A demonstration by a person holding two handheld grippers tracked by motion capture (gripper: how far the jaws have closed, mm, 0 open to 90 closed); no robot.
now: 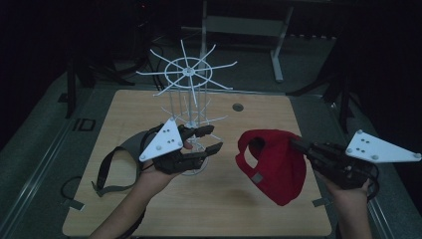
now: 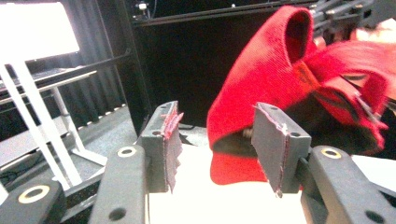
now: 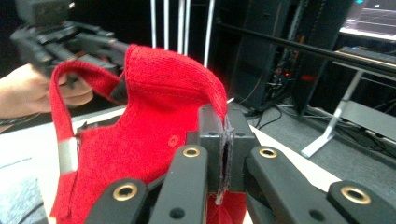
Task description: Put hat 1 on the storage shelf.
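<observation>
Red knit fabric of a cap (image 1: 274, 164) hung above the wooden surface (image 1: 214, 209) at about four o'clock, its edge pinched between the pressed-together jaws of the right gripper (image 1: 301, 146). The left gripper (image 1: 209, 139), jaws spread and empty, hovered near centre, facing the cap. A white wire rack (image 1: 188, 79) stood at twelve o'clock, and a grey cap (image 1: 124, 154) lay at eight o'clock beside the left hand (image 1: 154, 177).

Left tongs (image 1: 211, 139) apart; right tongs (image 3: 224, 154) seemingly clamped.
</observation>
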